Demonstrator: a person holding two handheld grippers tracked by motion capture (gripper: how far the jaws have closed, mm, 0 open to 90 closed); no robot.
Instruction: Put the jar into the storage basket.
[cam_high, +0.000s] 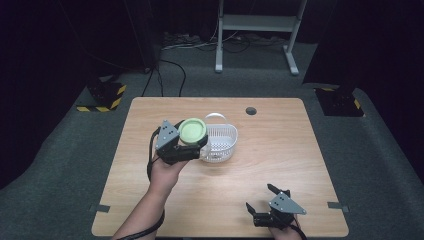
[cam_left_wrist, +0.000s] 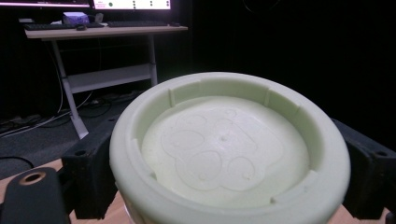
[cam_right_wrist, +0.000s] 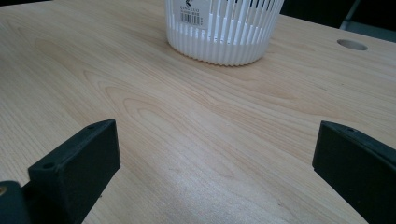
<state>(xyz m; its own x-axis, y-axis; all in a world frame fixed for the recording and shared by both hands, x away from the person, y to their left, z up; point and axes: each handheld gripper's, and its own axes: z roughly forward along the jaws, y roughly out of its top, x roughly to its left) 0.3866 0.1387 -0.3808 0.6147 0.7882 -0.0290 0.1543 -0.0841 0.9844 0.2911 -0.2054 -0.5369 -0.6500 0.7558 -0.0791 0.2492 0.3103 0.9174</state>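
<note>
We see the left tool (cam_high: 192, 142) clamped on a pale green round lid (cam_high: 192, 131), held at nine o'clock of the white slatted basket (cam_high: 222, 137). The right tool (cam_high: 262, 200) hangs wide open, empty, above the desk (cam_high: 280, 150).

A wooden table (cam_high: 280, 150) stands on grey carpet (cam_high: 65, 165), a round cable hole (cam_high: 251, 110) near its far edge. Beyond it stands a white desk frame (cam_high: 257, 22), with cables (cam_high: 200, 44) on the floor beside it. Two yellow-and-black striped bases (cam_high: 102, 97) flank the table's far corners. The walls around are dark.
</note>
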